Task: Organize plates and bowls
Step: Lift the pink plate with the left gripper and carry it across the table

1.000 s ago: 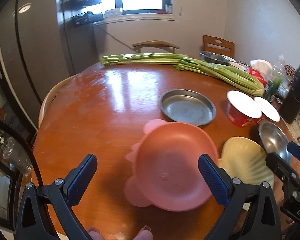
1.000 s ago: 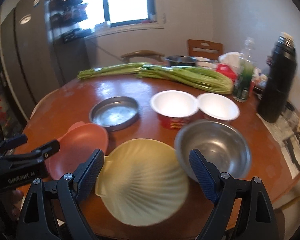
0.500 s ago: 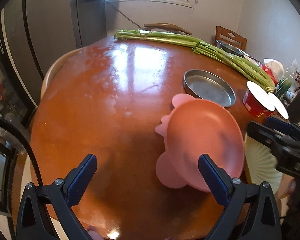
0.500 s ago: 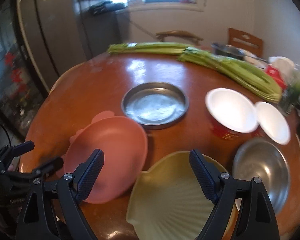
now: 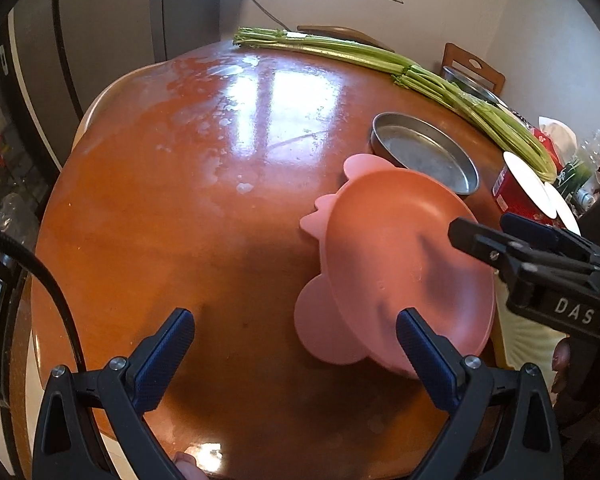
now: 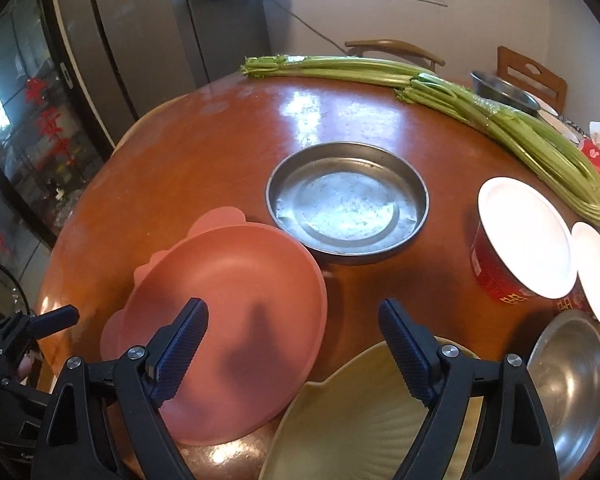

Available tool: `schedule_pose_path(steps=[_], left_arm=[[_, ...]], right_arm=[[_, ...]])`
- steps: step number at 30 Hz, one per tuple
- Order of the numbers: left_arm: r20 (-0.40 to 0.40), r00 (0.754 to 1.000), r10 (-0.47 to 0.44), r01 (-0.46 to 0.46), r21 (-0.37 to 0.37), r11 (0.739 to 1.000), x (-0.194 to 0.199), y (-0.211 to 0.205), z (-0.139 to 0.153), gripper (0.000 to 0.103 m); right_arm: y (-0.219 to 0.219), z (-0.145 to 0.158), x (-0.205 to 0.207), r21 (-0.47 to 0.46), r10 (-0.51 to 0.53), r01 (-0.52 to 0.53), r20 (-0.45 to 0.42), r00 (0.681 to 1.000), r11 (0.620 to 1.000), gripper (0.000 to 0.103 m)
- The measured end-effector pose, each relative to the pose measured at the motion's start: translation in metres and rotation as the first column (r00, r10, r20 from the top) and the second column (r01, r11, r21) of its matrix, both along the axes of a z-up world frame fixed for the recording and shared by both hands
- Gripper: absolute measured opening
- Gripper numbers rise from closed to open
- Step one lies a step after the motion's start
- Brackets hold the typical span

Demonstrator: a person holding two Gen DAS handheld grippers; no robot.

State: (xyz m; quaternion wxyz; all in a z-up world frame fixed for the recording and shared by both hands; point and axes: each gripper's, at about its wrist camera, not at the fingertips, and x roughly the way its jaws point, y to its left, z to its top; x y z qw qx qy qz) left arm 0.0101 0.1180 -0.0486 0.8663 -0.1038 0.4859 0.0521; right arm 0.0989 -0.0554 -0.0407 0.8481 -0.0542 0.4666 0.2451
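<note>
Pink plate (image 6: 224,324) on round table (image 5: 160,208), beside metal pan (image 6: 346,200), both grippers' jaws wide open, empty

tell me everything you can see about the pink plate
The pink plate is a shallow, matte, plastic-looking dish with a round well and paler lobed tabs sticking out along its left rim. It looks empty and lies right side up on the wooden table, near the front edge. The round metal pan sits just behind it, and the cream shell-shaped plate lies to its right; whether either touches it is unclear. Both grippers hover open near it, neither gripping it.
</note>
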Motion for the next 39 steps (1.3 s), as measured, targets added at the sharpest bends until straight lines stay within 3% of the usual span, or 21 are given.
schedule_pose_path(steps=[3,6,8,10,13,27,39], left_arm=[[-0.009,1.0,-0.009,0.009,0.003,1.0,0.002,-0.004,-0.002,0.099],[-0.013,1.0,-0.015,0.015,0.006,1.0,0.004,-0.007,-0.003,0.097],[-0.016,1.0,-0.013,0.013,-0.006,1.0,0.006,-0.007,-0.004,0.093],[-0.021,1.0,-0.009,0.009,-0.017,1.0,0.008,-0.007,-0.005,0.081],[-0.026,1.0,-0.011,0.011,-0.029,1.0,0.012,-0.008,-0.006,0.078],[0.005,1.0,-0.014,0.015,-0.047,0.999,0.017,-0.003,0.001,0.058],[0.067,0.997,0.024,-0.025,0.007,1.0,0.02,0.021,0.022,0.058]], right_arm=[[0.0,-0.006,0.004,0.015,0.009,-0.008,-0.029,1.0,1.0,0.086],[0.0,-0.013,0.008,0.028,0.017,-0.015,-0.066,0.998,0.999,0.071],[0.001,-0.016,0.009,0.041,0.034,-0.031,-0.075,0.997,0.999,0.065],[0.003,-0.019,0.009,0.042,0.044,-0.041,-0.088,0.995,0.998,0.056],[0.002,-0.021,0.008,0.055,0.05,-0.045,-0.093,0.994,0.998,0.051],[0.007,-0.019,0.001,0.066,0.065,-0.058,-0.107,0.992,0.996,0.048],[0.031,0.002,-0.011,0.068,0.094,-0.091,-0.036,0.995,0.994,0.048]])
